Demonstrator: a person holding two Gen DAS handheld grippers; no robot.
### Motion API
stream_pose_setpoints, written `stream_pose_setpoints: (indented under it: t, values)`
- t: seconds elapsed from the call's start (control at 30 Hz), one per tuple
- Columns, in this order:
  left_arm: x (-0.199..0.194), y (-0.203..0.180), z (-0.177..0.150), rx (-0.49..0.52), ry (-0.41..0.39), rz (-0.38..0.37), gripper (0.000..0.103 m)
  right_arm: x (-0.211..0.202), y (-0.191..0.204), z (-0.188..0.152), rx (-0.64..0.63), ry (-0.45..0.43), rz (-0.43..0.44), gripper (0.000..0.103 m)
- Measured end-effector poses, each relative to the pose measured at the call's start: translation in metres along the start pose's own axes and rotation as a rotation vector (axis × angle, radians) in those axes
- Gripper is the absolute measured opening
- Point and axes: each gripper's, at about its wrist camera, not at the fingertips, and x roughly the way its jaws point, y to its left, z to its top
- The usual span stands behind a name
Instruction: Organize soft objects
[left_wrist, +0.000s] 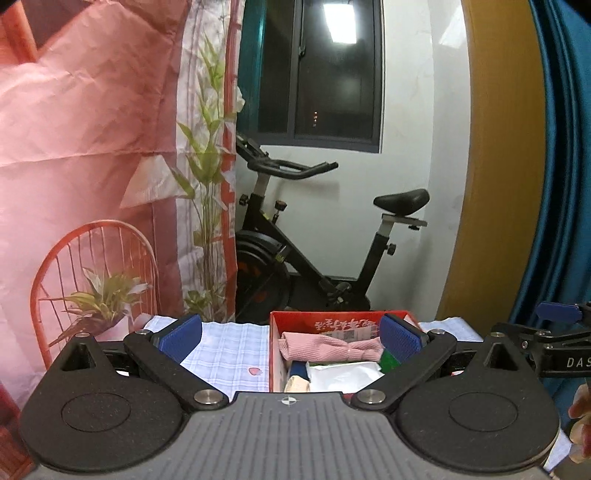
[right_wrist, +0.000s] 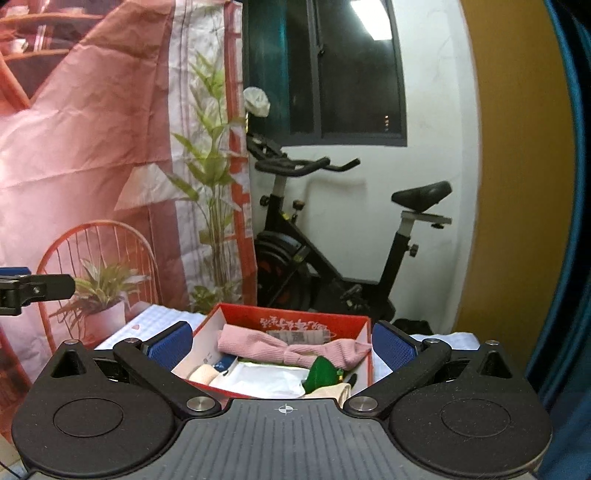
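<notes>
Overhead, both of your grippers hang with fingers spread wide and nothing between them above a red box (right_wrist: 236, 314) that sits on the counter's checked cloth (left_wrist: 229, 350). Your left gripper (left_wrist: 291, 334) frames the box's left wall and the bare cloth beside it, with its right blue pad over the box's far right corner. Your right gripper (right_wrist: 282, 341) straddles the box almost squarely, one pad outside each side wall. Inside the box a pink ribbed cloth (right_wrist: 258, 341), cinched at its middle, lies across the far end, resting against the printed back wall. Nearer you lie a white packet (right_wrist: 262, 380), a green item (right_wrist: 321, 373), a cream roll (right_wrist: 203, 373) and a sliver of something blue (left_wrist: 297, 369). Only the right wrist view shows the cream fabric (right_wrist: 332, 391) at the box's near right corner and the white inner left wall. Only the left wrist view shows the small pink mark (left_wrist: 253, 371) printed on the cloth. An exercise bike (left_wrist: 295, 251) stands behind the counter under a dark window (left_wrist: 325, 74), with a pink printed backdrop (left_wrist: 92, 147) hanging to the left.
</notes>
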Motion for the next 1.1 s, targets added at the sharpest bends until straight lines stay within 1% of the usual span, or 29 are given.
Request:
stream_pose_setpoints:
  t: [0.07, 0.17, 0.3, 0.53, 0.63, 1.1]
  values:
    - [-0.011, 0.000, 0.001, -0.001, -0.011, -0.004, 0.103, -0.013, 0.000, 0.003, 0.002, -0.007, -0.004, 0.103]
    - [-0.022, 0.000, 0.003, -0.002, -0.029, 0.010, 0.103, -0.028, 0.001, 0.007, -0.010, -0.013, -0.011, 0.103]
    - [-0.023, 0.000, 0.005, -0.004, -0.040, 0.017, 0.103, -0.037, 0.003, 0.012, -0.025, -0.019, -0.023, 0.103]
    - [-0.020, -0.007, 0.002, 0.027, -0.040, 0.070, 0.103, -0.040, 0.003, 0.013, -0.024, -0.016, -0.035, 0.103]
    - [-0.021, -0.006, 0.001, 0.037, -0.049, 0.075, 0.103, -0.040, 0.003, 0.012, -0.029, -0.010, -0.035, 0.103]
    - [-0.023, -0.003, 0.000, 0.020, -0.049, 0.086, 0.103, -0.034, 0.004, 0.009, -0.016, -0.004, -0.049, 0.103]
